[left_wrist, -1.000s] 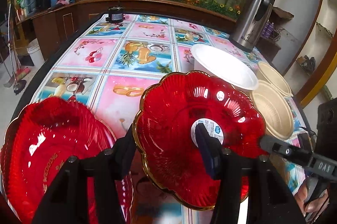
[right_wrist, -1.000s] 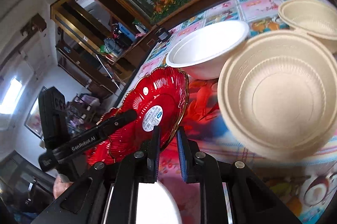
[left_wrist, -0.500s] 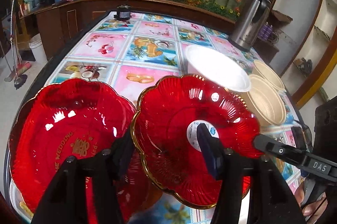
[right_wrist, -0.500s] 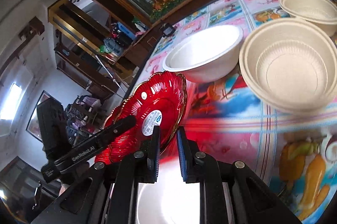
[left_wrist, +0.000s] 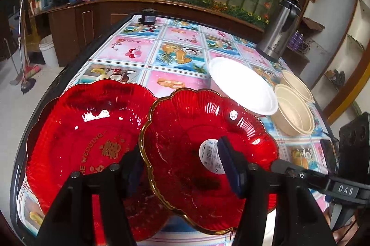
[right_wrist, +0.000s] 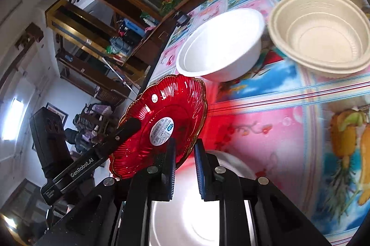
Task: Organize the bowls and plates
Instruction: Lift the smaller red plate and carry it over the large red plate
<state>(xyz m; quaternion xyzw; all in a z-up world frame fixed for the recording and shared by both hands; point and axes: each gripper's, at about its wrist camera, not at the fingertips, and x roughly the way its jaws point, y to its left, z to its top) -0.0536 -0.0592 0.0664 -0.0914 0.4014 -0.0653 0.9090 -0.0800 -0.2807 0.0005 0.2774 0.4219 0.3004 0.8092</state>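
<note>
Plates, red, two. Item one: small red scalloped translucent plastic plate with gold rim and a white label (left_wrist: 208, 137), lifted and tilted, overlapping the bowl-side edge of item two. Item two, my landmark: large red scalloped plastic plate with gold wedding lettering (left_wrist: 87, 130), flat on the fruit-patterned tablecloth (left_wrist: 175, 38).

Grips: my right gripper (right_wrist: 183, 146) is pinched together on the small plate's rim and carries it. My left gripper (left_wrist: 179, 149) has just been opening; the small plate's edge sits between its fingers, which look slack on it.

Step in hand, as I judge it: nesting the small plate into the landmark plate. The next move calls for clearing the left fingers, swinging the small plate over the landmark's centre, levelling it, lowering, then releasing.

Bowls beyond the landmark, past the small plate:
- white round foam bowl (left_wrist: 242, 88), one
- beige ribbed disposable bowls, two: nearer (left_wrist: 293, 114), farther (left_wrist: 298, 86)
- white round dish under my right gripper (right_wrist: 192, 211), one; bowl or plate, cannot tell
</note>
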